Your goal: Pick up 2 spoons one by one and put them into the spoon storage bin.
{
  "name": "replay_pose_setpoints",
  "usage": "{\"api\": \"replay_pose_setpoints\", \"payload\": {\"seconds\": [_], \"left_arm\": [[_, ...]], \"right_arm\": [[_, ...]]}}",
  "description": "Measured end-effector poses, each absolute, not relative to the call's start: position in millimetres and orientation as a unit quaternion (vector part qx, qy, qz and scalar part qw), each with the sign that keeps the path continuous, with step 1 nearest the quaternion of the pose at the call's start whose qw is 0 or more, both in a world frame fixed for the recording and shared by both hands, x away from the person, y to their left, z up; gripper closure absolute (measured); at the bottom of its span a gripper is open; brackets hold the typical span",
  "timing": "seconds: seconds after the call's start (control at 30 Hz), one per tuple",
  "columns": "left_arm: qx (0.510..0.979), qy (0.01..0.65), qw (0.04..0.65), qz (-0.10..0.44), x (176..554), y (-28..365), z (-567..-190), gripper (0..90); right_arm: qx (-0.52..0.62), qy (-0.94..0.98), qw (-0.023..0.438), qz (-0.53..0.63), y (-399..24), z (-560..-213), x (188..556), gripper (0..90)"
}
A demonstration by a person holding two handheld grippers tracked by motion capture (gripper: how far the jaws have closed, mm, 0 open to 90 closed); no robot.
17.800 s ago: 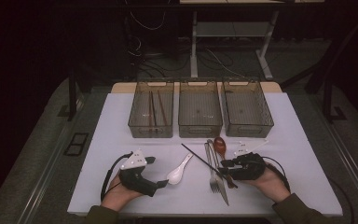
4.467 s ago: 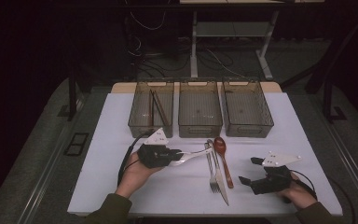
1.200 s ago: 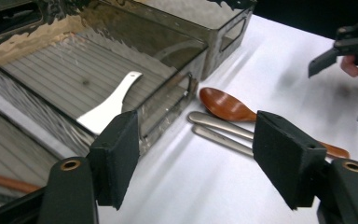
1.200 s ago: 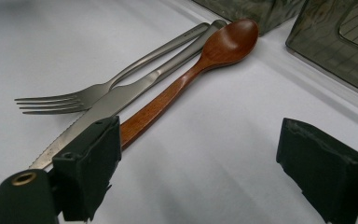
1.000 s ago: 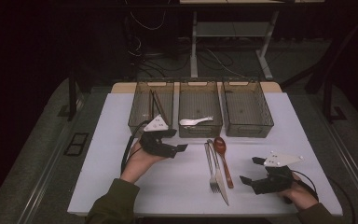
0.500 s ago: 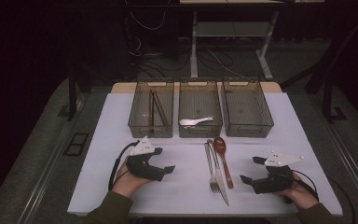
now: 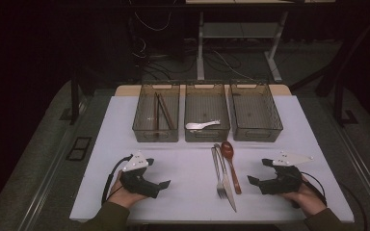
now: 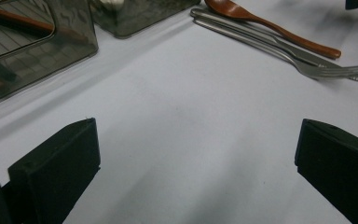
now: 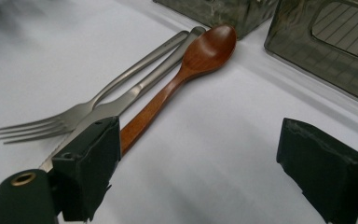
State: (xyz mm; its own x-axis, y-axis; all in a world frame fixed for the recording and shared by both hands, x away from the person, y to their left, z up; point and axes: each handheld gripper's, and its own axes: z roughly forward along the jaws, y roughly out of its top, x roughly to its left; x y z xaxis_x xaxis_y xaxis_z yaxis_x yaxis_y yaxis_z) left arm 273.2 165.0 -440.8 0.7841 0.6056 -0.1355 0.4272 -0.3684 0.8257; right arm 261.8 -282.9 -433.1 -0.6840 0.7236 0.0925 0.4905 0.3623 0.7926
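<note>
The left tongs rest low on the white surface, jaws spread wide with nothing between them; they have just been opening, which fits a tool put back to idle after dropping something off. The right tongs also stand spread and empty, parked just right of the 3 utensils left on the surface, probably placed to reach them next. Nearest to them lies the wooden spoon, its bowl toward the bins, touching the knife, with the fork alongside. Beyond stand 3 clear bins in a row: the left bin holds dark chopsticks, the middle bin holds a white spoon, and the right bin looks bare, so sorting by kind seems under way.
</note>
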Motion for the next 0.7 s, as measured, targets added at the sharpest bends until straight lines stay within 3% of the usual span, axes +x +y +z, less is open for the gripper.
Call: {"api": "replay_pose_setpoints", "payload": {"seconds": [0.3,0.7], "left_arm": [[0.826,0.318,0.455,0.092,273,160,-442,0.0],[0.822,0.319,0.466,0.074,274,158,-443,0.0]], "right_arm": [[0.36,0.824,0.141,0.413,-273,-425,271,11.8],[0.379,0.814,0.124,0.422,-262,-418,296,18.6]]}}
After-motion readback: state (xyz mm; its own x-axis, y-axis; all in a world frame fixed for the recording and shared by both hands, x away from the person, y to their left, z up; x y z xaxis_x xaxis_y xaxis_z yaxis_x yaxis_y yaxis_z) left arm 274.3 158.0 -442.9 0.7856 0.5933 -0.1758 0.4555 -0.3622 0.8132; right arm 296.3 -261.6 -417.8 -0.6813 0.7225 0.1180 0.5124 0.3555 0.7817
